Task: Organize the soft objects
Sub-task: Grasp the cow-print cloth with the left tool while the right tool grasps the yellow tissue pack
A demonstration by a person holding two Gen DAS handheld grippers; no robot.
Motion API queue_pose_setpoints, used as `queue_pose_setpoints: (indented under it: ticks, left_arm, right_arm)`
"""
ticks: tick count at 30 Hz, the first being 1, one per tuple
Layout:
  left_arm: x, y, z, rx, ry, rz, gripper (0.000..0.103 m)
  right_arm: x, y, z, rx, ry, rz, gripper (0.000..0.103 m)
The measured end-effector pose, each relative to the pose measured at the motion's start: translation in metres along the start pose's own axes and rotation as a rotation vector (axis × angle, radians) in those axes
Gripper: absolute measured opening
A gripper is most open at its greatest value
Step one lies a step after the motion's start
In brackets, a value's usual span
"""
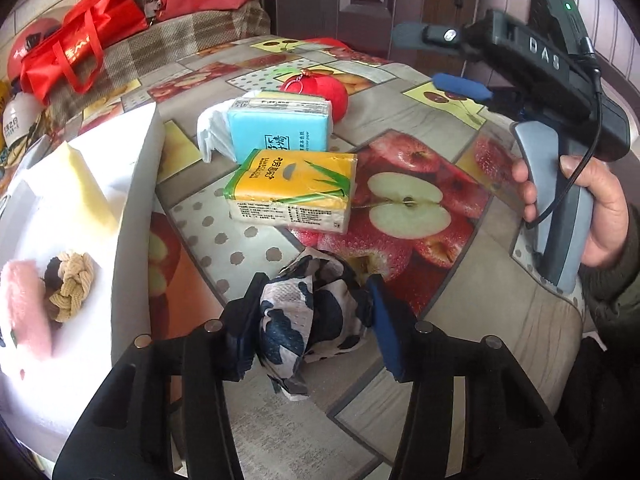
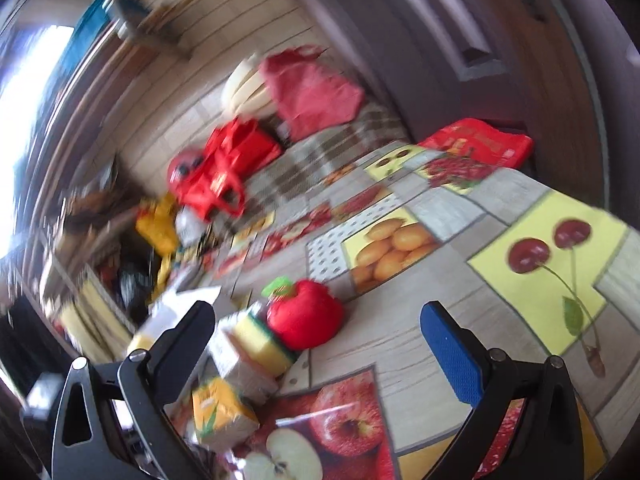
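**Left tongs on crumpled cloth, right tongs free**

The left gripper is partly closed, its pads pressing both sides of a crumpled black-and-white patterned cloth at the near edge of the table. Whether the cloth is lifted off the surface cannot be told. The right gripper stands wide apart, blue-padded fingers holding nothing, raised over the table at the right.

Just beyond the cloth lies a yellow tissue pack in glossy film; behind it, a blue tissue pack, then a round red plush apple. In the blurred right wrist view a yellow-green sponge rests on a pack beside the apple.

At left, a white foam tray holds a braided tan-and-dark knot, a pink fuzzy item and a pale yellow foam block. Red bags lie at far left
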State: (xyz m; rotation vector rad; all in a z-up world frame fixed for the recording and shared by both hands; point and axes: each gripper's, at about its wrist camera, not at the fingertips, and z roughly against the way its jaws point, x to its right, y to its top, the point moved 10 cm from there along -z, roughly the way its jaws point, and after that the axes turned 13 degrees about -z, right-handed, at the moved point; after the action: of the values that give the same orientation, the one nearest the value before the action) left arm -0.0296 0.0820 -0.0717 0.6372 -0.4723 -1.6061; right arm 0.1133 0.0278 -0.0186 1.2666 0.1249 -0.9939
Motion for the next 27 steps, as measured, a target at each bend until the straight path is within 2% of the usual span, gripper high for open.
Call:
queue_pose_setpoints:
  ticks: [4, 6, 8, 10, 12, 16, 23, 27]
  left_arm:
    - [-0.002, 0.004, 0.011, 0.062, 0.005, 0.013, 0.049]
    - [-0.002, 0.006, 0.017, 0.095, 0.007, 0.013, 0.049]
    - [-0.003, 0.009, 0.025, 0.132, 0.017, 0.015, 0.049]
    - [-0.008, 0.009, 0.030, 0.149, 0.031, 0.032, 0.049]
    - [-0.014, 0.008, 0.032, 0.153, 0.023, 0.072, 0.049]
    - [-0.021, 0.007, 0.034, 0.160, 0.004, 0.122, 0.049]
    - [-0.025, 0.005, 0.035, 0.160, 0.019, 0.146, 0.049]
    - [-0.028, 0.006, 0.038, 0.179, 0.028, 0.143, 0.049]
  right_arm:
    - [-0.043, -0.051, -0.020, -0.204, -0.015, 0.326, 0.102]
    - [-0.056, -0.073, -0.026, -0.277, -0.011, 0.418, 0.102]
    - [-0.065, -0.091, -0.034, -0.340, -0.002, 0.476, 0.096]
    - [-0.065, -0.103, -0.044, -0.401, -0.006, 0.486, 0.069]
    - [-0.064, -0.111, -0.053, -0.457, 0.003, 0.451, 0.061]
    - [-0.066, -0.119, -0.062, -0.515, 0.031, 0.398, 0.057]
    - [-0.072, -0.119, -0.067, -0.524, 0.043, 0.395, 0.058]
    - [-0.071, -0.113, -0.067, -0.516, 0.045, 0.406, 0.051]
